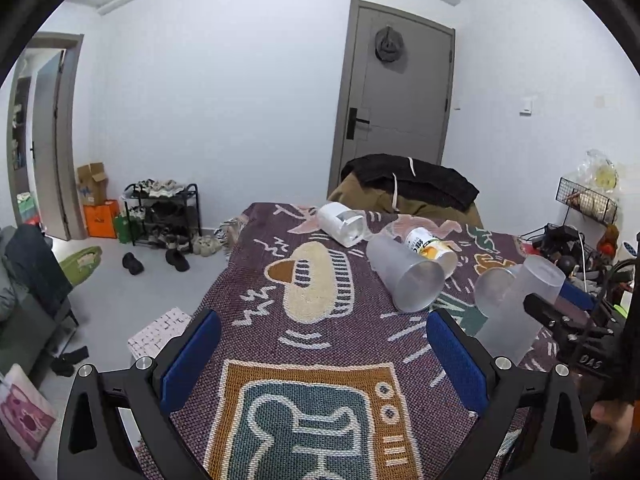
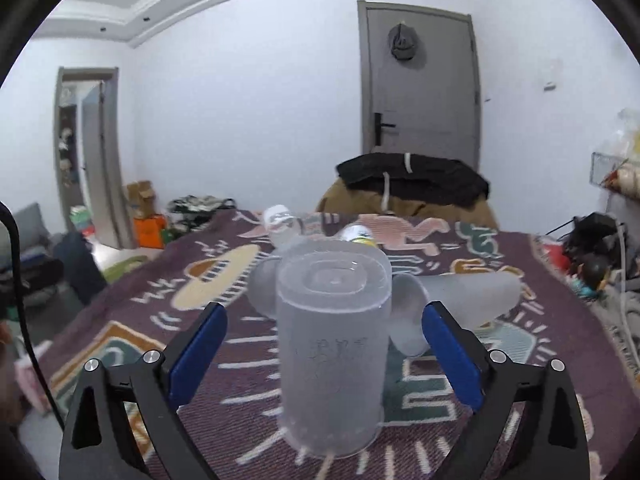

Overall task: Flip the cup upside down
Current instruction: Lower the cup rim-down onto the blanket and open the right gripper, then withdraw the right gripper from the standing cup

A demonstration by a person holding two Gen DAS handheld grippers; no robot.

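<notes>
A frosted plastic cup (image 2: 334, 344) stands upside down on the patterned cloth, base up, between the spread blue pads of my right gripper (image 2: 324, 344); the pads do not touch it. It also shows in the left wrist view (image 1: 520, 304) at the right, with the right gripper's black finger in front. My left gripper (image 1: 324, 356) is open and empty over the cloth, left of that cup. A second frosted cup (image 1: 404, 276) lies on its side. A third frosted cup (image 2: 460, 300) lies on its side just behind the upside-down one.
A white cup (image 1: 344, 222) and a yellow-labelled cup (image 1: 430, 248) lie on their sides further back on the cloth-covered table (image 1: 280, 420). A chair with a black jacket (image 1: 412, 184) stands behind. Clutter and a wire basket (image 1: 588, 200) sit at the right edge.
</notes>
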